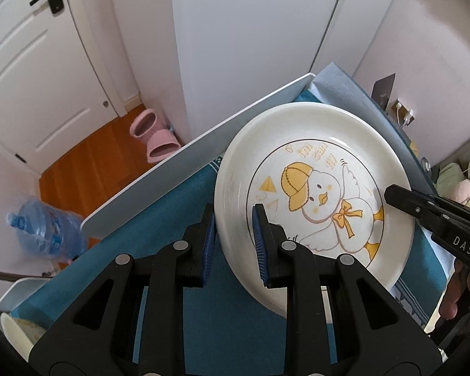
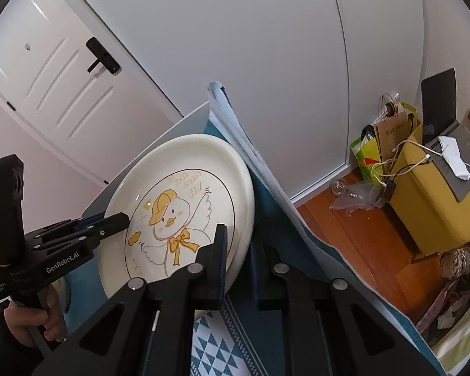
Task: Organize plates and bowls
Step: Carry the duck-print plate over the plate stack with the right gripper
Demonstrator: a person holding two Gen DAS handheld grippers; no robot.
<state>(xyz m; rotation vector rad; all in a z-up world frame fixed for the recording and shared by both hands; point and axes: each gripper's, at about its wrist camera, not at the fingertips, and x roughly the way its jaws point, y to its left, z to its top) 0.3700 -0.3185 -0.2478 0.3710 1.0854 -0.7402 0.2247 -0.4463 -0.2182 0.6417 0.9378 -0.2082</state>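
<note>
Plate (image 1: 313,194) above tablecloth (image 1: 159,219) — hand-held grippers at opposite rims, left (image 1: 235,241), right (image 2: 238,260)

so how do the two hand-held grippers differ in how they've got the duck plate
The left hand-held gripper clamps the duck plate on the rim nearest the table's door-side edge; the right hand-held gripper clamps the opposite rim, by the cloth's draped edge. In the right wrist view the left one shows GenRobot.AI lettering; in the left wrist view the right one shows DAS. Both are black with blue pads, shut on the tilted plate.
</note>
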